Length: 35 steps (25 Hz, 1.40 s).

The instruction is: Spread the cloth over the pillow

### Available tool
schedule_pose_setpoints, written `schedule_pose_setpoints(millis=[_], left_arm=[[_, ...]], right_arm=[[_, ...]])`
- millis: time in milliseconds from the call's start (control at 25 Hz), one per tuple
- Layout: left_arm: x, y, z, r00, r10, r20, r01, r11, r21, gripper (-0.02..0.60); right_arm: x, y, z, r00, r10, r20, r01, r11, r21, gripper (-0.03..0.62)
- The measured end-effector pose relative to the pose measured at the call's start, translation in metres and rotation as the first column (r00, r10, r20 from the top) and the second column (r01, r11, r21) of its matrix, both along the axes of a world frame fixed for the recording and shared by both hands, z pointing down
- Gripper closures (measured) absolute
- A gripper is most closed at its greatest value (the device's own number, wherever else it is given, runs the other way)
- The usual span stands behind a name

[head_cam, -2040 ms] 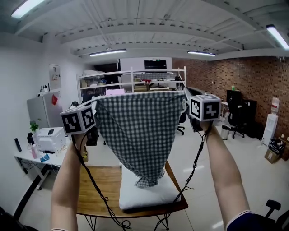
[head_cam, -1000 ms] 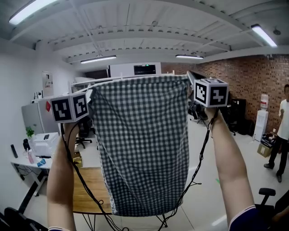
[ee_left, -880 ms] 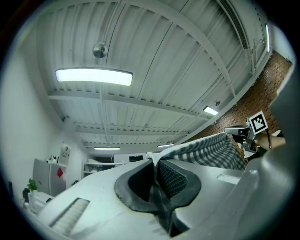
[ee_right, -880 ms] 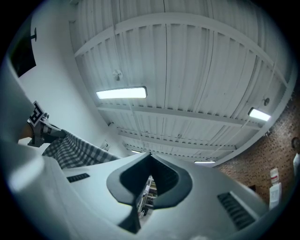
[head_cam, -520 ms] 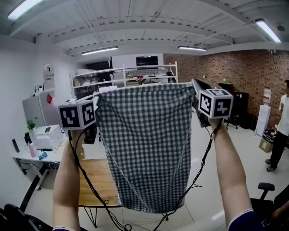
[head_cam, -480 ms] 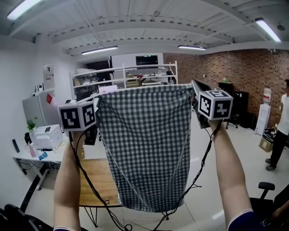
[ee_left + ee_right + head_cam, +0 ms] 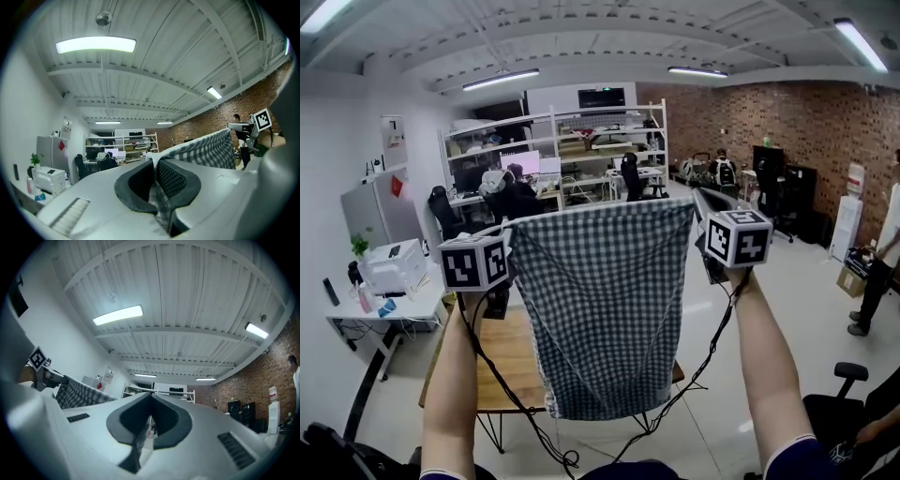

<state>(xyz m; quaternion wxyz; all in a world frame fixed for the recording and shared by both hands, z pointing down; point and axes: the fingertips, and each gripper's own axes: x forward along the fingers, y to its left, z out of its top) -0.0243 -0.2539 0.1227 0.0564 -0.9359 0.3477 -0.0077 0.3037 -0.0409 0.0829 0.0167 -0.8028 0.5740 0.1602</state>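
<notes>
Wooden table [image 7: 502, 361] far ahead and below; pillow not visible, probably hidden behind cloth. Checked cloth [image 7: 605, 309] hangs as flat sheet, top edge stretched left to right, likely so it opens wide over pillow. Left gripper [image 7: 508, 239], right gripper [image 7: 696, 208]: fingers clamped on top corners. Compared with one second ago: cloth and both grippers lower, hem now in front of table.

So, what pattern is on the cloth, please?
The cloth is a dark gingham check; head view.

Brick wall [image 7: 811, 131] right, white wall [image 7: 337, 150] left. Ribbed ceiling [image 7: 609, 37], tube lights [image 7: 501, 79] lit. White shelving [image 7: 581, 141] at back; pale floor [image 7: 797, 309].
</notes>
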Motion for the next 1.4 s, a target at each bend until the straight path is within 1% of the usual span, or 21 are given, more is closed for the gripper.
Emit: schedule_pose_setpoints(millis=[320, 520, 760, 1040, 1280, 1400], left_arm=[[0.006, -0.022, 0.074, 0.999, -0.007, 0.046, 0.011, 0.994, -0.108, 0.568], [0.006, -0.035, 0.123, 0.996, -0.024, 0.083, 0.039, 0.981, -0.189, 0.568], [0.005, -0.045, 0.168, 0.993, -0.030, 0.113, 0.058, 0.965, -0.256, 0.568], [0.017, -0.069, 0.179, 0.994, -0.043, 0.105, 0.072, 0.956, -0.285, 0.568], [0.032, -0.111, 0.177, 0.992, -0.079, 0.095, 0.104, 0.947, -0.303, 0.568], [0.044, -0.131, 0.171, 0.991, -0.105, 0.081, 0.125, 0.942, -0.313, 0.568]], right_arm=[[0.011, -0.025, 0.074, 0.997, 0.008, 0.081, -0.001, 0.996, -0.094, 0.577], [0.015, -0.040, 0.116, 0.991, 0.009, 0.131, 0.010, 0.989, -0.147, 0.577], [0.017, -0.058, 0.159, 0.986, 0.005, 0.168, 0.031, 0.977, -0.211, 0.577], [0.032, -0.086, 0.171, 0.984, 0.007, 0.177, 0.038, 0.969, -0.245, 0.577], [0.050, -0.135, 0.165, 0.985, -0.032, 0.169, 0.078, 0.959, -0.272, 0.577], [0.065, -0.160, 0.162, 0.984, -0.052, 0.168, 0.098, 0.955, -0.281, 0.577]])
